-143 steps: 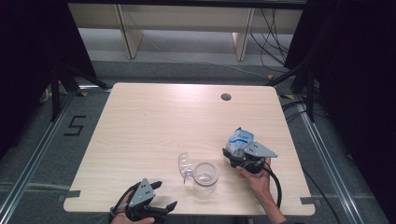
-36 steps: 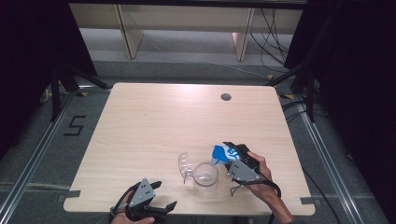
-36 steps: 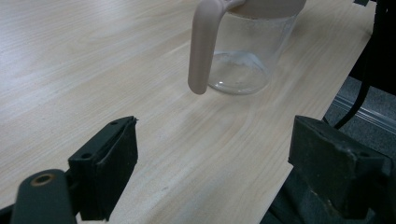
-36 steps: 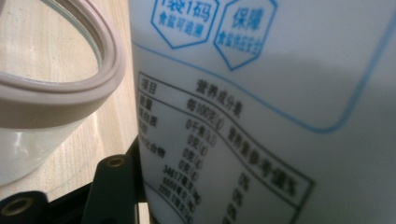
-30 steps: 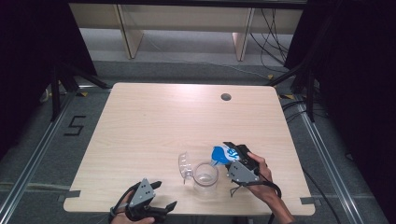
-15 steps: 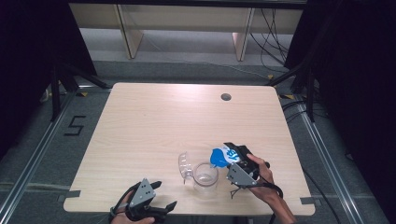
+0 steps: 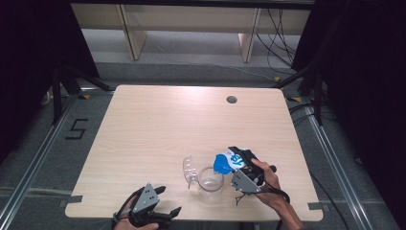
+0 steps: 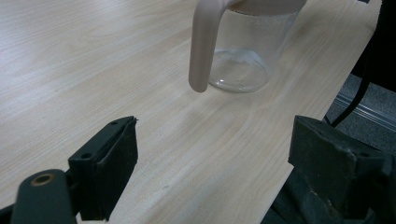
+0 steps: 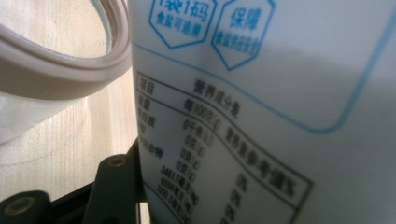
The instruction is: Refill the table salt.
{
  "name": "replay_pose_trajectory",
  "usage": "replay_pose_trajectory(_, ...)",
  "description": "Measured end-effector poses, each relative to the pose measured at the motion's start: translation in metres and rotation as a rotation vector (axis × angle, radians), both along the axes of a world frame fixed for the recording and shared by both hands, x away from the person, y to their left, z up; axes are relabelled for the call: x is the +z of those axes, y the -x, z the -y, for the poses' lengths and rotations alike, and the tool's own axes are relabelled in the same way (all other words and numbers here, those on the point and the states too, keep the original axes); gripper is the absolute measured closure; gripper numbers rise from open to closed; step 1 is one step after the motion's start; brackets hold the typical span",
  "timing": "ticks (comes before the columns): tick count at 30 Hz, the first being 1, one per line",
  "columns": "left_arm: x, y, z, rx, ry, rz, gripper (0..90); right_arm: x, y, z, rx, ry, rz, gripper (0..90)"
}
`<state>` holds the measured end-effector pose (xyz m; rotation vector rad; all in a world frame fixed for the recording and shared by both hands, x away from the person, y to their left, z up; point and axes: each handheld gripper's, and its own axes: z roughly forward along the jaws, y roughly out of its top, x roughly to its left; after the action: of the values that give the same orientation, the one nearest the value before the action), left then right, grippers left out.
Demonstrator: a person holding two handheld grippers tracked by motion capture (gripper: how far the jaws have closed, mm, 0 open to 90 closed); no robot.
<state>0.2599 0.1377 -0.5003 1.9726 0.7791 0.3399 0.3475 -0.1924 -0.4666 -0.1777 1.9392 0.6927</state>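
Note:
A clear jug [image 7: 210,181] with a beige rim and handle [image 7: 187,168] stands near the table's front edge. My right gripper [image 7: 231,160] is shut on a white container with blue print [image 7: 222,164] and holds it tilted, its blue end over the jug's right rim. In the right gripper view the container [image 9: 280,116] is close up, with the jug's rim [image 9: 70,60] at the upper left. My left gripper [image 7: 167,200] rests open at the front left of the jug. In the left gripper view its fingers [image 8: 109,163] are wide apart with nothing between them, and the jug [image 8: 243,51] stands ahead.
The wooden table [image 7: 167,124] has a round cable hole [image 7: 231,99] at the back right. Its front edge runs just under both hands. Dark floor, cables and shelf legs lie beyond the table.
Since the earliest frame my right gripper has moved left to the jug and tipped the container toward it. Over the last second nothing has visibly moved.

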Motion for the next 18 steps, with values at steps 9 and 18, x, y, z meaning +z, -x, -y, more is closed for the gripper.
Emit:
replay_pose_trajectory(9, 0.0005, 0.0003, -0.0005, -0.002, -0.017, -0.002, 15.2, -0.0029, 0.0029, -0.0016, -0.017, -0.006, -0.002, 46.1)
replay_pose_trajectory(18, -0.0005, 0.0014, 0.0006, 0.01, -0.003, -0.018, 15.2, -0.0048, 0.004, -0.004, -0.017, 0.021, 0.011, 46.1)
